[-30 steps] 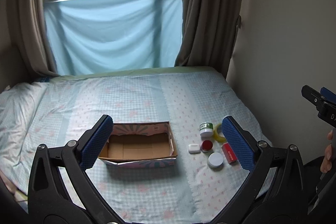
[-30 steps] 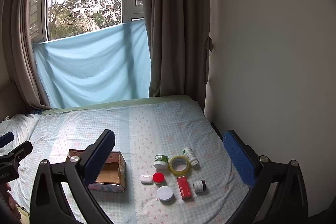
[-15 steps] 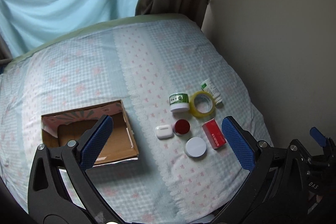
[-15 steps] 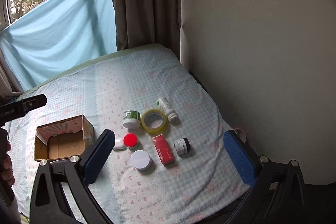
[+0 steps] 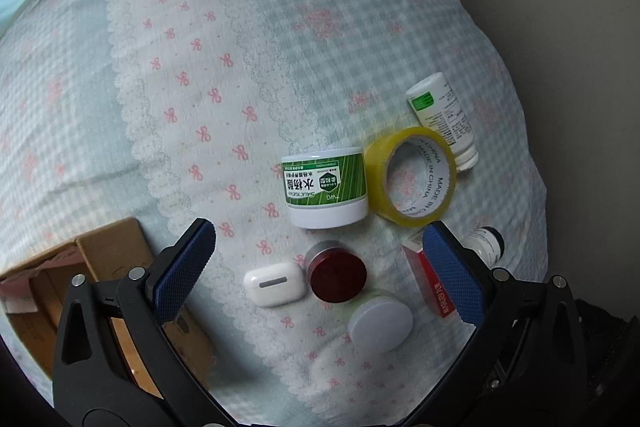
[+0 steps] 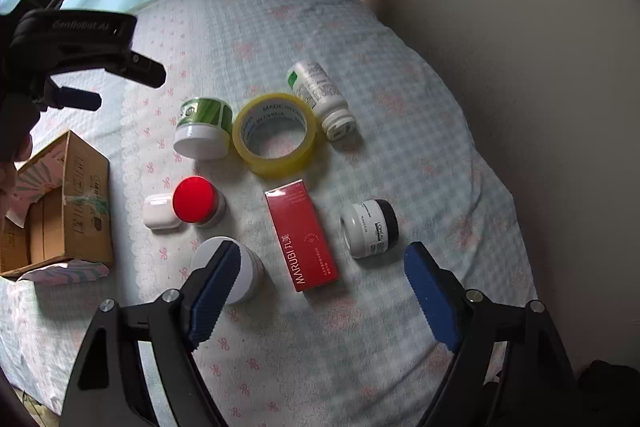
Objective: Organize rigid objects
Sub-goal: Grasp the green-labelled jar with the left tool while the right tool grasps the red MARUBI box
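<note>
Two wrist fisheyes, both facing steeply down, close above the bed (image 5: 280, 7), sharing the tape roll (image 5: 412, 177) cluster

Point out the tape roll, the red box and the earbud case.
tape roll (image 6: 256, 157): right wrist view, on its yellow outer band.
red box (image 6: 302, 239): right wrist view, middle of its top face.
earbud case (image 5: 274, 283): left wrist view, on its white lid.

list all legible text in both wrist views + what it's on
"MADE IN CHINA": inside the tape roll.
"MARUBI": red box; its small print is unreadable.
"L'OREAL": black-lidded jar, barely legible.
"GenRobot.AI": left gripper body.
"水杨酸": green jar; remaining print blurred.
White bottle: print too small.
</note>
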